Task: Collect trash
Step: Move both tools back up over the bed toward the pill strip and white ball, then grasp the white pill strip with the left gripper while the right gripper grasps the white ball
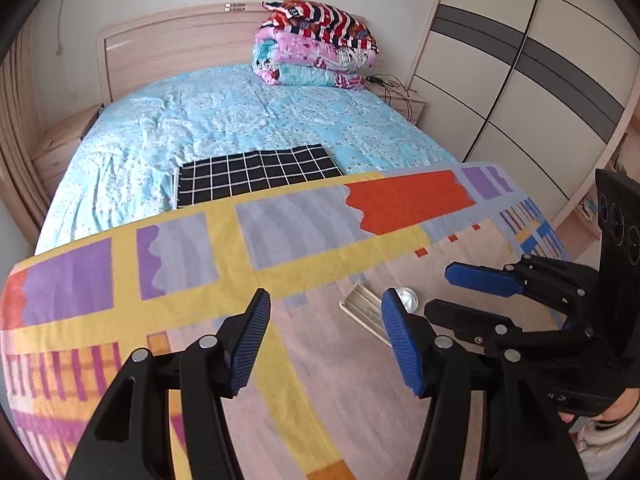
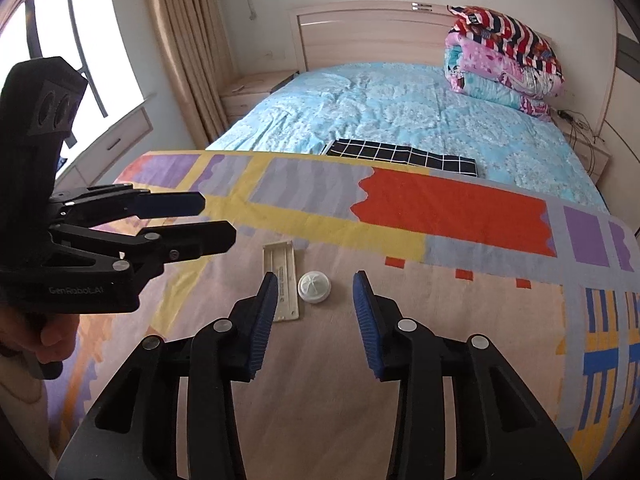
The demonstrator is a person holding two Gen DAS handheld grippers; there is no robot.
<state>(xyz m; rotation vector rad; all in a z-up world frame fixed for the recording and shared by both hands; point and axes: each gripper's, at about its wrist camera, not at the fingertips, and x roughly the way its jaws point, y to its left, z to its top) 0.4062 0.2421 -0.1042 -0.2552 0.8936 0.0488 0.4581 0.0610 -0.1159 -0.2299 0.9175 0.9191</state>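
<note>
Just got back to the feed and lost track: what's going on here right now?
A person holds a pair of tongs in each hand over a colourful blanket spread at the foot of the bed. Two bits of trash lie on it, apart from each other: a flat beige plastic strip and a round white cap. The right tongs are open and aimed at the cap. The left tongs hover open nearby. Neither holds anything yet.

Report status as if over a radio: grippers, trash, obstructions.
Left gripper open, empty. Right gripper open, empty, over white round lid. Beige plastic strip beside lid, on colourful blanket. Nothing blocking.
</note>
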